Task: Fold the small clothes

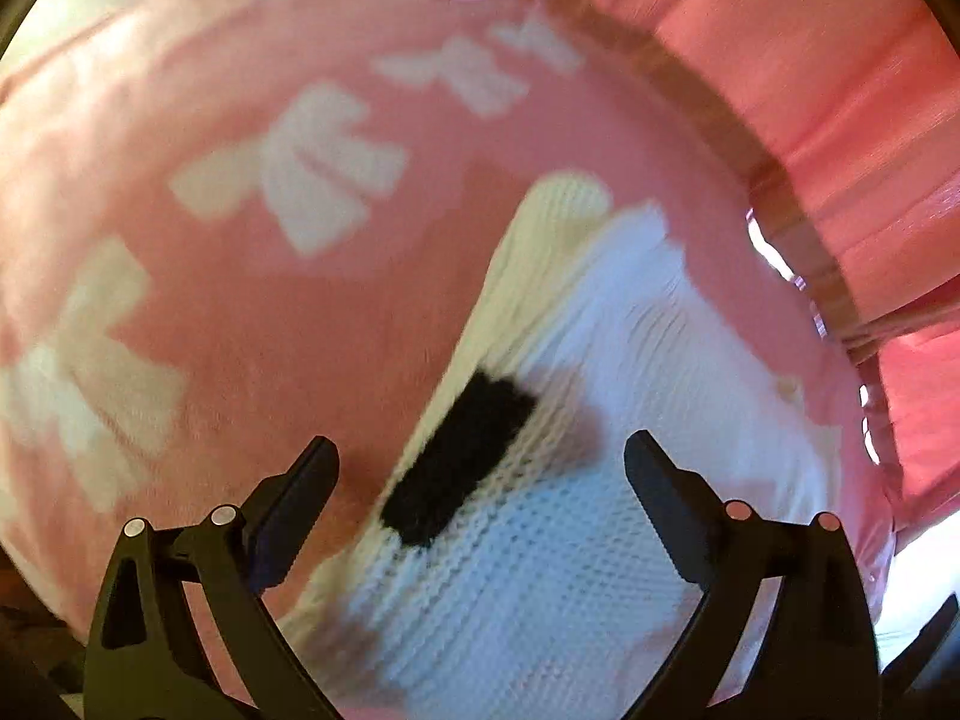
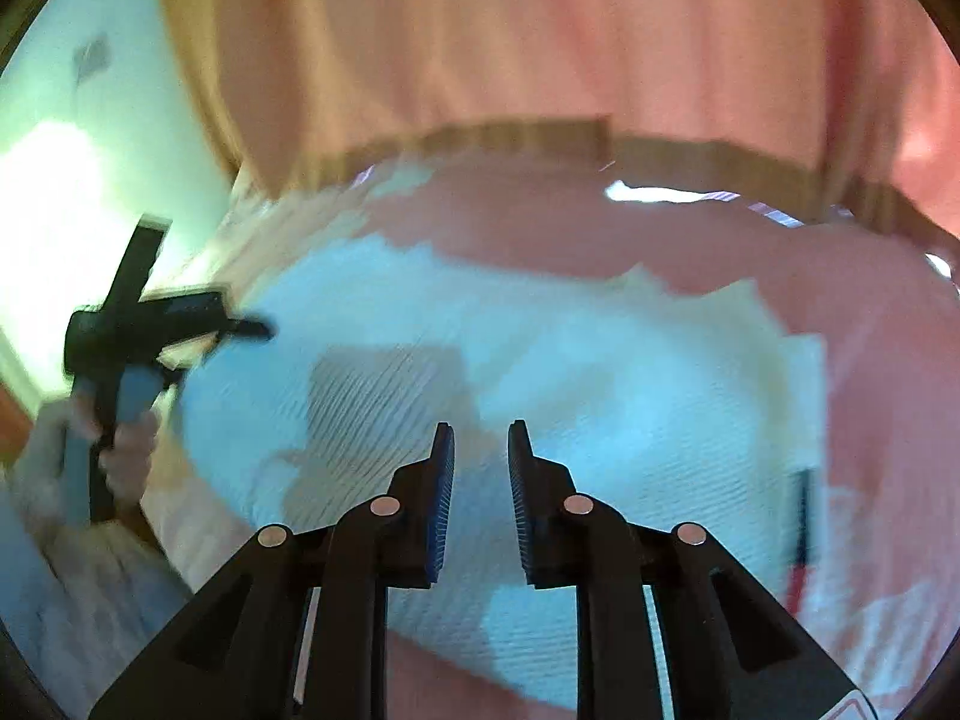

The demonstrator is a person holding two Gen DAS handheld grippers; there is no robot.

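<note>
A white knitted garment (image 1: 558,540) with a black patch (image 1: 456,456) lies on a pink blanket with white bows (image 1: 288,180). My left gripper (image 1: 480,450) is open wide and empty, its jaws spread just above the garment's near edge and black patch. In the right wrist view the same white garment (image 2: 600,372) lies spread out, blurred. My right gripper (image 2: 480,438) hovers over its middle with a narrow gap between the jaws and nothing in them. The left gripper (image 2: 240,324) shows at the garment's left edge, held by a hand (image 2: 126,456).
A wooden bed edge (image 1: 774,180) runs along the far right side of the blanket. Pink curtains (image 2: 600,30) hang behind it. A pale wall (image 2: 72,180) is at the left.
</note>
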